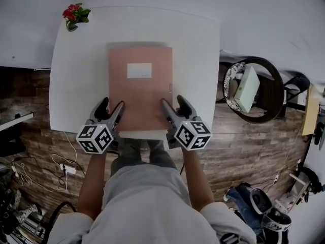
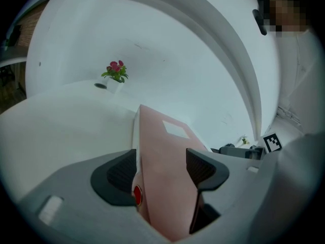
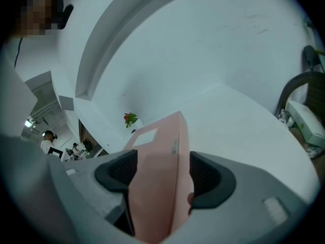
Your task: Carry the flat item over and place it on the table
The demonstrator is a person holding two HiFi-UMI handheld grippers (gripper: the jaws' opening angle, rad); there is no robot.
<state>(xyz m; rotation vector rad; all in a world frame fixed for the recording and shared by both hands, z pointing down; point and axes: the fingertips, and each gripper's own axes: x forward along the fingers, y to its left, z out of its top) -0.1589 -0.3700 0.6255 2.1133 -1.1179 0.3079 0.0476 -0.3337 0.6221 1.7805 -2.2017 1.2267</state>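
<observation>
1. My two forearms reach forward side by side from the body. Both grippers tip down toward the white table [image 1: 76,75], their marker cubes facing up at the head camera.
2. The left gripper [image 1: 111,104] sits at the near left corner of the pink folder [image 1: 139,93]. In its own view the folder fills the gap and both pads look pressed against it.
3. The right gripper [image 1: 173,101] mirrors that at the near right corner, its jaws likewise clamped on the folder.
4. The folder is over the table's near middle, white label [image 1: 139,70] facing up and its near edge about level with the table's edge. I cannot tell whether it rests fully on the top.
5. Only the head view shows the whole layout. A flower pot [image 1: 74,15] stands at the far left corner, and a dark chair [image 1: 269,93] holding a white box [image 1: 247,88] is off to the right.
6. Only the left gripper view shows the folder's pale left edge. Only the right gripper view shows distant people [image 3: 48,136] in the room.
</observation>
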